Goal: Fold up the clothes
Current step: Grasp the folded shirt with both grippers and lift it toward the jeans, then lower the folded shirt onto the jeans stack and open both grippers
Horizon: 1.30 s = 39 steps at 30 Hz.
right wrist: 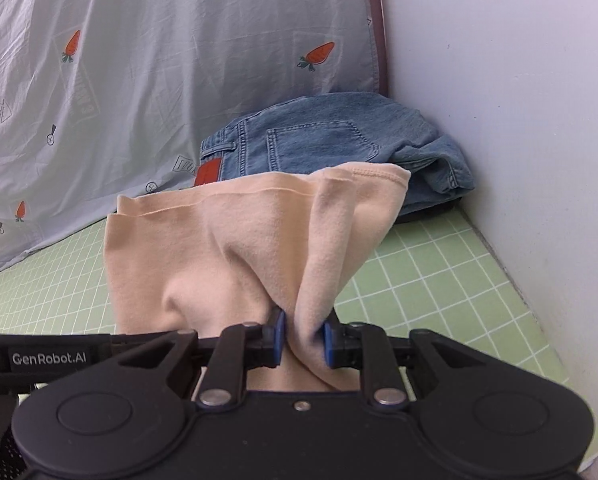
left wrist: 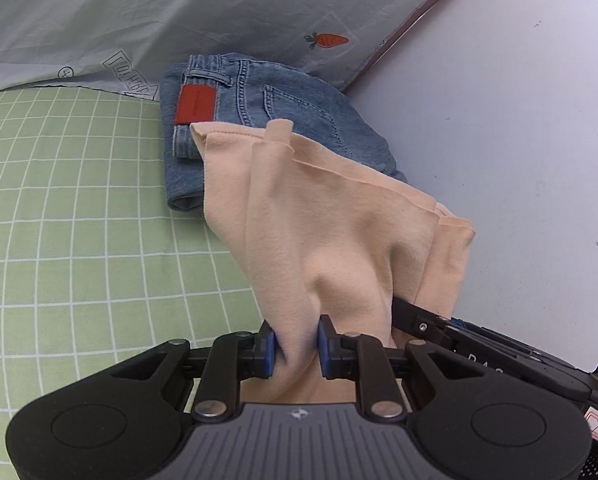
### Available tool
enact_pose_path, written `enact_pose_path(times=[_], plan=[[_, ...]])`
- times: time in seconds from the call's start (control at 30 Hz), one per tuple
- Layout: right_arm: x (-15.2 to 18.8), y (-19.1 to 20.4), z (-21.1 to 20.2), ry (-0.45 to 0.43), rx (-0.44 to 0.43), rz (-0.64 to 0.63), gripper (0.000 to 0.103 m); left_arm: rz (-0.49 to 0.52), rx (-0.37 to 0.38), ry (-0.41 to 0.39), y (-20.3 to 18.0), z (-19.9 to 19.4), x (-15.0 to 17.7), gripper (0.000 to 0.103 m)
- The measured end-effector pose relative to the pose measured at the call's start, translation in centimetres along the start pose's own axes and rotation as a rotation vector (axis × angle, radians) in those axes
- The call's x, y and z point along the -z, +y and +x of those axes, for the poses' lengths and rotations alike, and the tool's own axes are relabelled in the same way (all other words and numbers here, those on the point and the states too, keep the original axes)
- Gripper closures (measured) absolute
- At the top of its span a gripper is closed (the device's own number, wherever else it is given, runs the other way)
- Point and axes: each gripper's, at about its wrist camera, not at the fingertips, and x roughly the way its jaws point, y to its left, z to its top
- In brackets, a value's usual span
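Note:
A folded peach garment (left wrist: 331, 220) hangs between both grippers above the green checked sheet. My left gripper (left wrist: 297, 346) is shut on a bunch of its cloth, the blue pads pinching it. My right gripper (right wrist: 303, 338) is shut on another bunch of the same peach garment (right wrist: 235, 248). In the left wrist view the right gripper's black fingers (left wrist: 419, 320) show at the right edge of the cloth. Folded blue jeans (left wrist: 267, 120) with a red patch lie beyond the garment, near the corner; the right wrist view shows the jeans (right wrist: 339, 140) too.
A pale grey quilt (right wrist: 159, 60) printed with carrots rises behind the jeans. A white wall (right wrist: 499, 120) closes the right side. The green checked sheet (left wrist: 79, 220) spreads to the left and in front of the jeans.

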Motion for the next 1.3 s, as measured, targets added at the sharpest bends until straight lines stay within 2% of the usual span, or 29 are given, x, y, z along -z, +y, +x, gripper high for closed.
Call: enact_pose_path(times=[0.2,0.3,0.43,0.57,0.63,0.7,0.73,0.77,0.83,0.93,0.97,1.03,1.07,1.13,1.2,1.27,1.3], plan=[[-7.0,-4.0,2.9,-0.059,0.005,-0.013,0.083,0.016,0.022,-0.051,-4.0,4.0,-5.7,0.081],[-11.0,-4.9,4.8,-0.093,-0.003,-0.039,0.083,-0.001,0.042,-0.084,-4.7,6.0,-10.0,0.081],[-16.5,-5.0,8.2,-0.135,-0.026,-0.096,0.083,-0.043,0.047,-0.129,-4.1,8.0,-15.1,0.081],[-19.7,-5.5,13.0,-0.157,-0.065,-0.092,0.081,-0.074,0.015,-0.162,-1.5,10.7,-19.3,0.08],[-20.2,-5.9,16.3,-0.154,-0.044,-0.088,0.075,-0.125,-0.022,-0.135,0.6,12.9,-20.5,0.076],[-20.0,-5.8,19.6,-0.102,0.054,-0.106,0.061,-0.165,-0.066,-0.109,2.5,14.5,-20.8,0.072],[-19.8,-5.5,20.8,-0.076,0.105,-0.129,0.055,-0.183,-0.073,-0.101,3.4,15.0,-20.8,0.06],[-19.3,-5.2,21.3,-0.074,0.138,-0.16,0.055,-0.194,-0.056,-0.104,4.0,15.2,-20.6,0.056],[-18.4,-4.4,20.7,-0.121,0.182,-0.199,0.05,-0.193,-0.036,-0.114,4.7,15.4,-20.1,0.054],[-16.9,-3.0,18.0,-0.236,0.248,-0.22,0.033,-0.157,-0.04,-0.131,4.5,15.6,-19.7,0.054],[-16.3,-2.5,17.3,-0.274,0.242,-0.222,0.03,-0.148,-0.045,-0.131,4.4,16.0,-19.7,0.053],[-15.2,-1.8,16.3,-0.323,0.188,-0.226,0.03,-0.129,-0.058,-0.129,4.0,15.8,-19.7,0.052],[-14.7,-1.6,16.3,-0.323,0.16,-0.224,0.029,-0.119,-0.065,-0.128,3.9,15.5,-19.6,0.052],[-13.9,-1.7,17.8,-0.25,0.116,-0.199,0.028,-0.108,-0.068,-0.12,3.8,15.4,-19.6,0.051],[-13.3,-2.8,19.1,-0.181,0.105,-0.105,0.024,-0.09,-0.066,-0.106,3.7,15.1,-19.4,0.051],[-13.6,-3.4,18.9,-0.153,0.092,-0.053,0.02,-0.051,-0.076,-0.121,3.3,13.9,-18.9,0.049],[-13.8,-3.2,18.3,-0.158,0.095,-0.054,0.019,-0.018,-0.105,-0.146,2.9,13.1,-18.5,0.041]])
